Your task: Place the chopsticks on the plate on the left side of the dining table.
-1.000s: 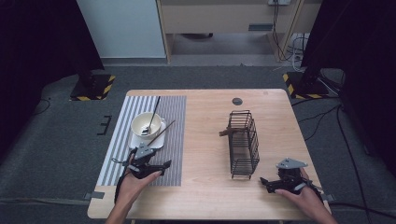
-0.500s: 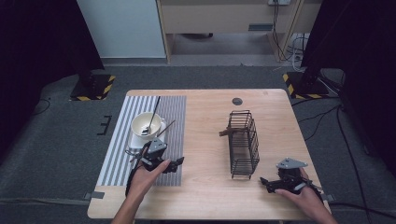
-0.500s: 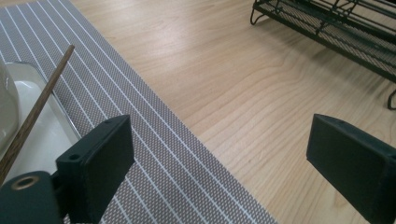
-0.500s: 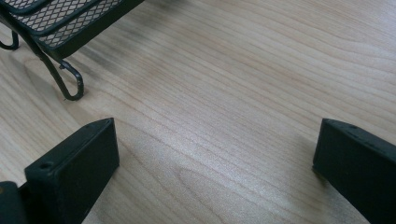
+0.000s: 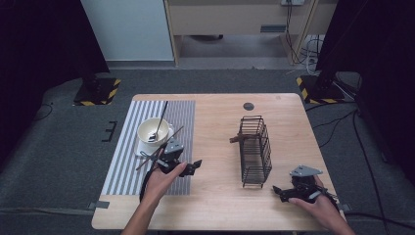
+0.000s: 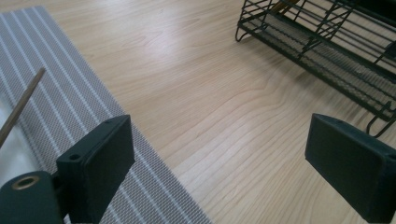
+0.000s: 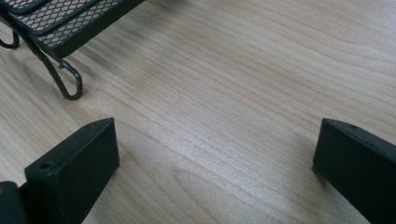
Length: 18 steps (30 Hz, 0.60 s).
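— Two grippers, both empty. The left gripper [image 5: 195,165] hangs over the right edge of the striped mat [image 5: 122,171], jaws spread wide and pointing toward the wire rack [image 5: 255,152]; its jaws have just been opening, and there is nothing between them but bare wood.

— And the right one?

— The right gripper [image 5: 278,191] sits low near the front right corner of the table [image 5: 215,205], jaws wide apart too, with wood grain between them. In the right gripper view a curled foot of the wire rack [image 7: 70,88] lies just beyond its left jaw, not touching.

— What lies nearest the left gripper?

— A chopstick [image 5: 159,148], slanting across the white plate [image 5: 145,148] just behind the hand. Its tip shows at the edge of the left gripper view [image 6: 21,105], apart from the jaws. The plate carries a cream bowl [image 5: 151,129] with a spoon [image 5: 157,133] in it, whose dark handle leans toward the far edge of the mat.

— And the rack?

— Standing at the middle of the table, between the two grippers, something brown poking out of its left side.
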Each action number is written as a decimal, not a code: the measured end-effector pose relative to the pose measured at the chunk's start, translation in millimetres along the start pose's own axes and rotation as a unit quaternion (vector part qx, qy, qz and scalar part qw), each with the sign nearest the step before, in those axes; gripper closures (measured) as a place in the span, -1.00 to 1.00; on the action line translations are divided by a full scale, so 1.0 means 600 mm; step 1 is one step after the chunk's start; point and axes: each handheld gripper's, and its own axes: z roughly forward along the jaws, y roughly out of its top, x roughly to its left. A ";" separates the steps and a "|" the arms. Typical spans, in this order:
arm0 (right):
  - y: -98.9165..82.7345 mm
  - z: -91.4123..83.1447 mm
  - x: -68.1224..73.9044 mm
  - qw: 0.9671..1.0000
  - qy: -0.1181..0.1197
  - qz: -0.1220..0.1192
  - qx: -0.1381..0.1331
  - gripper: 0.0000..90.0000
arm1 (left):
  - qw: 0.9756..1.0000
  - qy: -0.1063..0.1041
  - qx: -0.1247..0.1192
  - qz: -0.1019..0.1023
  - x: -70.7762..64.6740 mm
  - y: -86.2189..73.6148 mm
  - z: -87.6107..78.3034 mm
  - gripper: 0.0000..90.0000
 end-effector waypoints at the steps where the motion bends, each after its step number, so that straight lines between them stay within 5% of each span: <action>1: 0.000 0.000 0.000 1.000 0.000 0.000 0.000 -1.00 | 1.000 -0.001 0.000 0.003 -0.003 0.004 0.003 -0.83; 13: 0.001 0.001 -0.001 1.000 -0.003 0.002 0.000 -1.00 | 0.999 -0.015 0.007 0.036 -0.038 0.041 0.023 -0.85; 18: 0.001 0.001 0.000 1.000 -0.004 0.005 -0.001 -1.00 | 0.999 -0.021 -0.003 0.034 -0.048 0.051 0.024 -0.85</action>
